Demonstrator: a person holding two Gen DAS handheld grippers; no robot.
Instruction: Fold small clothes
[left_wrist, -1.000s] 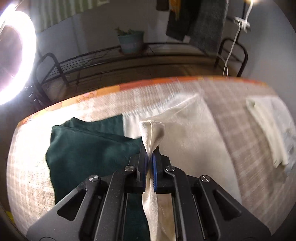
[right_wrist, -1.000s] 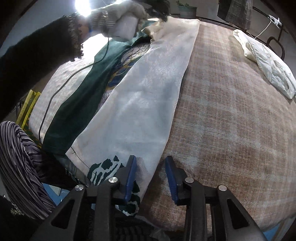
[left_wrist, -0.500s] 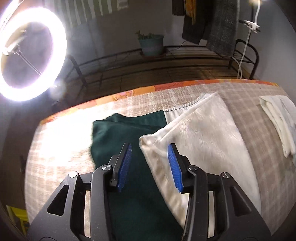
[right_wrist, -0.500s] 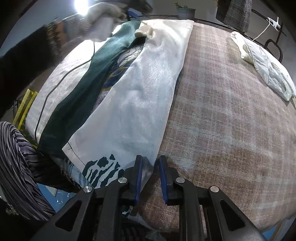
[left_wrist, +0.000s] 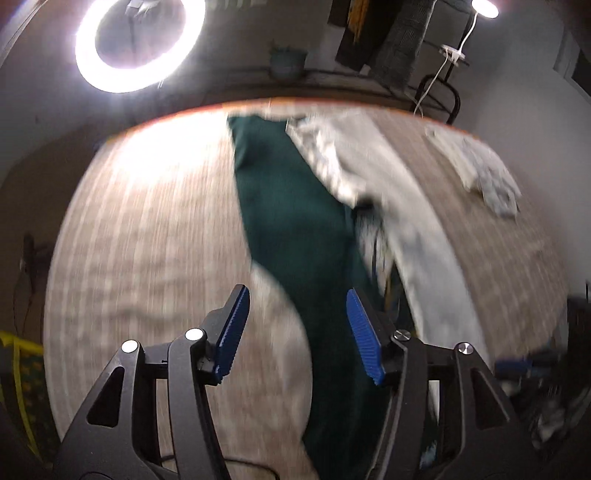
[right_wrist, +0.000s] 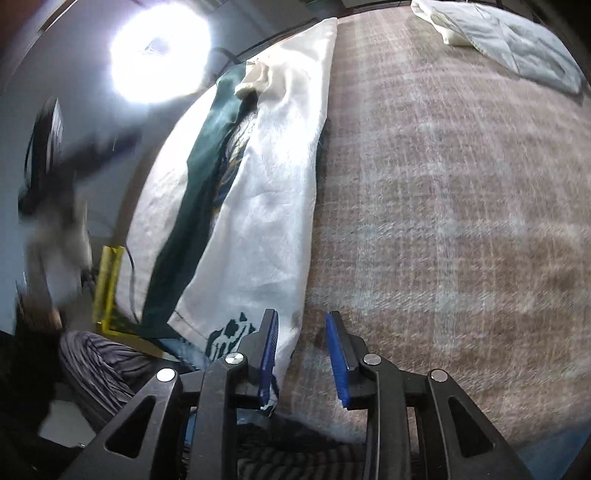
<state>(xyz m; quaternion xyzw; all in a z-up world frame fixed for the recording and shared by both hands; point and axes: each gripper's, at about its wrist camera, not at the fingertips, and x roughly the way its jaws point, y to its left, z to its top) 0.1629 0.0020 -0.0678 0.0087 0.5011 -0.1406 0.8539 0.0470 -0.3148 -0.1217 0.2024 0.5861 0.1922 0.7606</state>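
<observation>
The left gripper (left_wrist: 297, 328) hangs above the bed (left_wrist: 147, 229) with its jaws opening and nothing gripped; the blue pads (left_wrist: 232, 332) stand apart over the plaid cover, the right pad over the edge of the green cloth (left_wrist: 295, 206); this view is smeared by blur, so fine detail is lost. The green cloth runs as a long strip from the far edge of the bed towards the camera; the white cloth (left_wrist: 399, 199) lies just beside it on its right, overlapping it near the far end. A ring light (left_wrist: 140, 44) glares at upper left; a second pale garment (left_wrist: 476, 166) lies well apart at the bed's right side.

In the right wrist view the right gripper (right_wrist: 301, 354) sits low at the near end of the white cloth (right_wrist: 266, 192); its jaws are opening; the cloth's near edge lies between them, beside the left pad (right_wrist: 267, 354), but the pads do not press on it, so it is released. The white cloth stretches flat up the bed, its far corner turned over in a small lump; the green cloth (right_wrist: 188, 206) shows along its left side, partly beneath it; a dark printed patch marks the white cloth's near corner. The pale garment (right_wrist: 509, 37) rests at the top right; a blurred arm (right_wrist: 59, 192) is at far left, off the bed.
</observation>
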